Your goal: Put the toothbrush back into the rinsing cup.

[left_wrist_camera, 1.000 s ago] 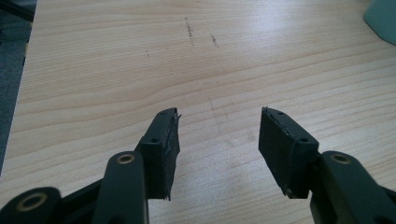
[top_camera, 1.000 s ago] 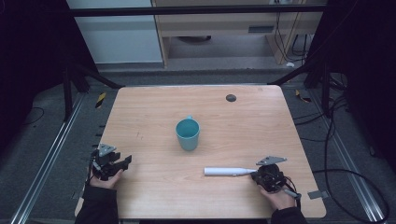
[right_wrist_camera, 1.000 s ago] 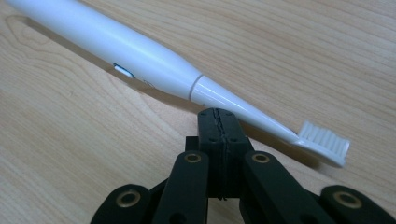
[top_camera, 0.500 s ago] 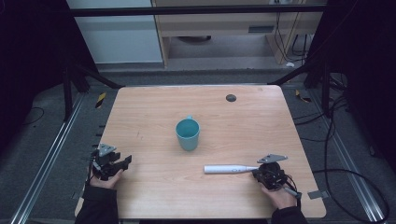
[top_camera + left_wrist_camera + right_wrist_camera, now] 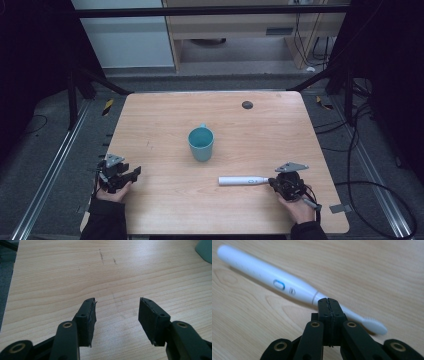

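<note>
A white electric toothbrush (image 5: 243, 180) is lying flat on the wooden tabletop (image 5: 165, 125) near its front right, its handle end pointing toward the middle and its bristle head (image 5: 375, 326) facing up. A blue-ringed button (image 5: 279, 284) is showing on its body. A teal mug (image 5: 201, 143) is standing upright at the center, apart from it.

The left tongs (image 5: 134, 173) sit low at the near left corner of the surface (image 5: 165, 120), held in the left hand (image 5: 112, 187), jaws spread wide apart. The right tongs (image 5: 272, 181) lie toward the near right corner of that surface in the right hand (image 5: 296, 202), jaws pressed together with no gap between them.
</note>
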`<state>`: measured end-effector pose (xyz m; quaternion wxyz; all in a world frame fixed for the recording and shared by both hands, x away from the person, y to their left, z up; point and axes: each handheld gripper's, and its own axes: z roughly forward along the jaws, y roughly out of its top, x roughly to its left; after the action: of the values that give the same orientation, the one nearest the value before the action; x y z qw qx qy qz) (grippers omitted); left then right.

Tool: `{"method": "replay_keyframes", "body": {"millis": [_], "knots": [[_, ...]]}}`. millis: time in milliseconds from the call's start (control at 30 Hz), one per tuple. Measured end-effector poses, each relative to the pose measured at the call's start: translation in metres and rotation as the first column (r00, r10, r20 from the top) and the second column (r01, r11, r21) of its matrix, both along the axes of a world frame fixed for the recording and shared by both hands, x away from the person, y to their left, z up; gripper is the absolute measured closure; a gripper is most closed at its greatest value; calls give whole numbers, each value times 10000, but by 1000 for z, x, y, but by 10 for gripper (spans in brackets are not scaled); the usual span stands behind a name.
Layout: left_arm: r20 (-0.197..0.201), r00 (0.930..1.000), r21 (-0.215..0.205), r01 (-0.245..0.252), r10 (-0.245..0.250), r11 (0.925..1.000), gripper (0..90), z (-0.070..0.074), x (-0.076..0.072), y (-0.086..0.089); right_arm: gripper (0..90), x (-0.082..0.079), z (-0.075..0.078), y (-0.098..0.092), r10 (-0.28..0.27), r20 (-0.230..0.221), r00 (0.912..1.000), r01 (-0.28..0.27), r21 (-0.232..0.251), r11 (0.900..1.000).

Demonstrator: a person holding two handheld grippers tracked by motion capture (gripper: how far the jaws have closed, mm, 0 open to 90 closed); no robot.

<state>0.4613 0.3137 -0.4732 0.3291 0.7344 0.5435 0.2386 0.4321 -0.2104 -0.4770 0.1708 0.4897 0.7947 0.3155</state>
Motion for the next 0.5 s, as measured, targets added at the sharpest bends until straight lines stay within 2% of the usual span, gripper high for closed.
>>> {"method": "replay_keyframes", "body": {"millis": [33,167,200,233,267,300,367,400,500], "knots": [[0,10000,0,0,0,10000,474,0,0,0,900,0,0,0,0,0,10000,0,0,10000],[-5,10000,-10,-8,8,10000,474,0,0,0,898,2,9,11,26,530,9986,-62,675,9977],[-5,10000,-10,-8,8,10000,475,0,0,0,898,2,9,11,26,530,9986,-62,675,9977],[-13,10000,-15,-7,7,10000,475,-1,1,0,897,3,11,19,181,692,9974,-241,871,9959],[-13,10000,-15,-7,7,10000,475,-1,1,0,897,3,11,19,181,692,9974,-241,871,9959],[-14,10000,-12,-5,5,10000,475,-1,1,0,897,4,13,27,287,775,9966,-359,929,9950],[-26,10000,-17,-13,13,10000,475,-1,1,0,896,5,13,30,366,745,9966,-441,1019,9938],[-34,10000,-8,-3,3,10000,475,-1,1,0,896,7,13,38,477,658,9967,-554,1212,9911],[-36,10000,-22,-17,17,10000,476,-1,1,0,896,12,11,50,730,626,9954,-808,1326,9879]]}}
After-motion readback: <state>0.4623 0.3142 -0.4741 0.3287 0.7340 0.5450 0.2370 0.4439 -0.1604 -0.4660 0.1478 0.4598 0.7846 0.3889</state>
